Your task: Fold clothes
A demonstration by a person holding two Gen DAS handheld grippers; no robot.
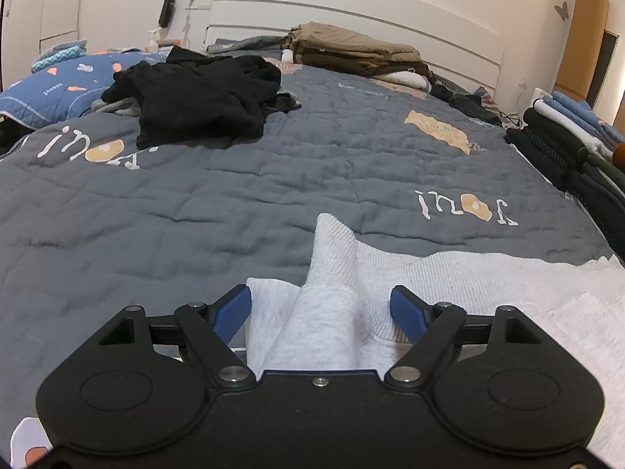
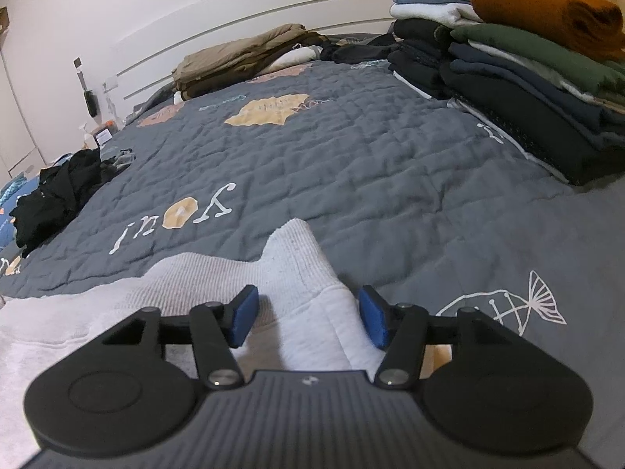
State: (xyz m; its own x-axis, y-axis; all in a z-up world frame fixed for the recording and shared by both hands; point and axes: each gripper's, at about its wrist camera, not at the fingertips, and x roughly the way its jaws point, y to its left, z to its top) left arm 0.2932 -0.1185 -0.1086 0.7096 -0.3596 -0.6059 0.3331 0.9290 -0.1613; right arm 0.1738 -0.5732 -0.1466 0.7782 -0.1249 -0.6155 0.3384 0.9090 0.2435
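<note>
Tool L (image 1: 321,312) over white garment (image 1: 449,277); R view: orange top (image 2: 547,11).

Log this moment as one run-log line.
stage: grasping | left gripper: open around light grey knit garment | right gripper: open around it | surface: grey quilted bedspread

Grey quilted bed (image 1: 273,195) carries white garment (image 1: 449,273), black heap (image 1: 203,97), folded stacks (image 2: 527,90).
</note>
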